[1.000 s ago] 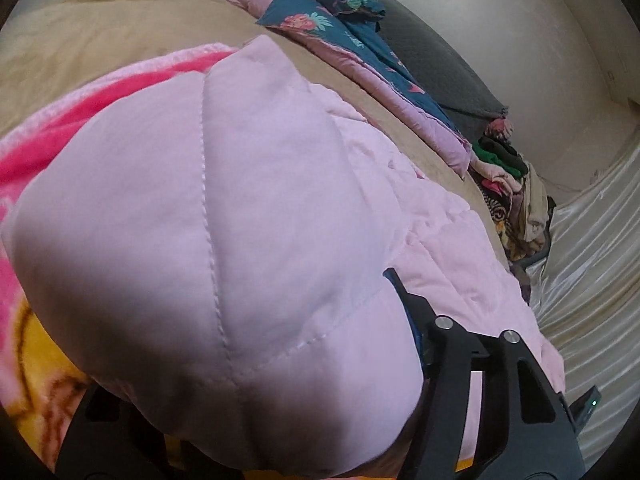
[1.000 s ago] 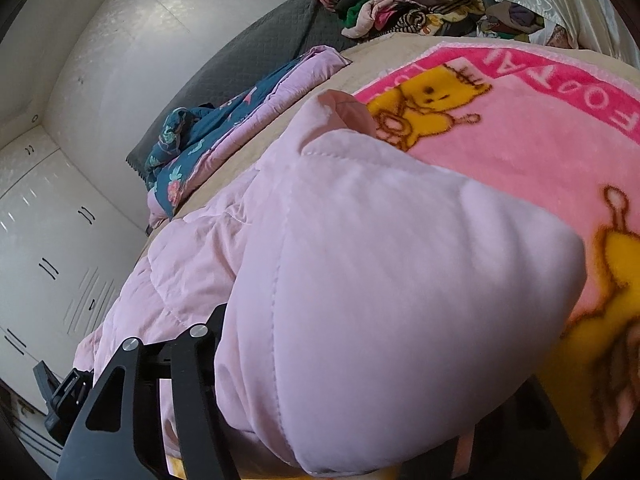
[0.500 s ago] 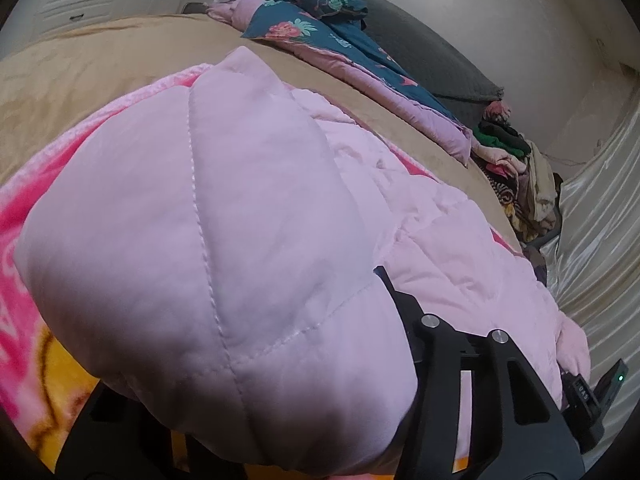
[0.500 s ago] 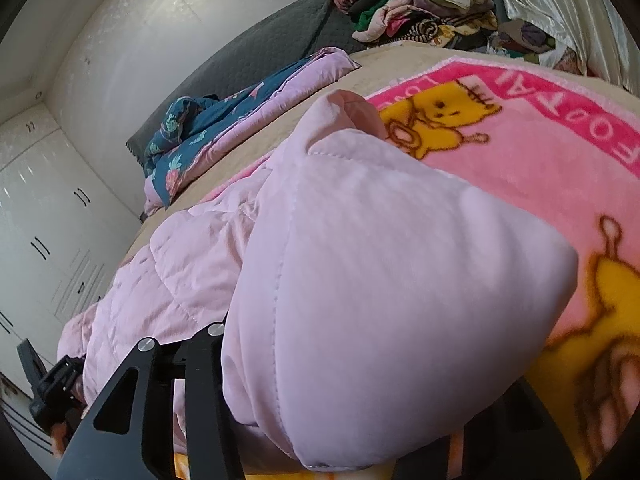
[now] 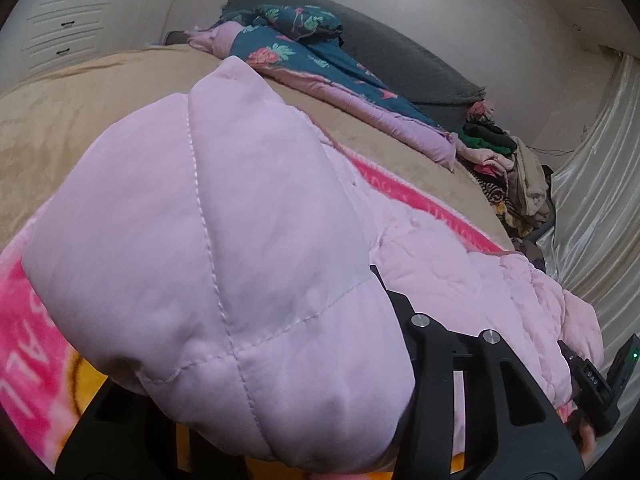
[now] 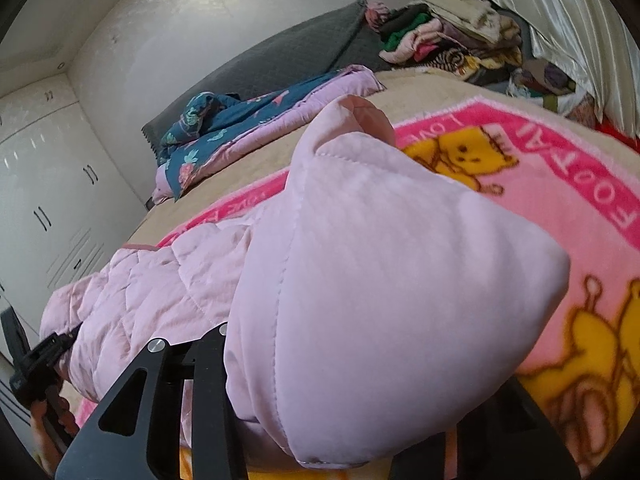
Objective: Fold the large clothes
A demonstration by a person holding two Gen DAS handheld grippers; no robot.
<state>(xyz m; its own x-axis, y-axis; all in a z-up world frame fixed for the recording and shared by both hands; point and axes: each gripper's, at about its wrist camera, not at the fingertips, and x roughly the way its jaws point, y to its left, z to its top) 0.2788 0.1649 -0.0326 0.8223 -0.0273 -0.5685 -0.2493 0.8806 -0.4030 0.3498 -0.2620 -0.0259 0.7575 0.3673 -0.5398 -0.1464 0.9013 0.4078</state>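
Note:
A pale pink quilted jacket (image 5: 200, 220) (image 6: 380, 260) lies on a bright pink cartoon blanket (image 5: 24, 340) (image 6: 580, 240) spread over the bed. My left gripper (image 5: 256, 360) has a puffy end of the jacket bulging between its black fingers (image 5: 436, 380); its jaws are closing on the fabric and hold it raised. My right gripper (image 6: 360, 360) grips the opposite puffy end the same way, its jaws closing, its fingers (image 6: 208, 392) half buried in cloth. The fingertips of both are hidden by the padding. The jacket's middle sags between the two grippers.
The bed has a beige cover (image 5: 100, 100). A floral teal-and-lilac quilt (image 5: 300, 56) and a grey pillow (image 5: 400, 64) lie at its head. A pile of folded clothes (image 5: 508, 168) sits beside a satin curtain (image 5: 600, 160). White wardrobe doors (image 6: 40, 200) stand at the side.
Both grippers have risen with the jacket ends, lifting them off the blanket, and both have rolled somewhat. The fingers have drawn closer together around the padding.

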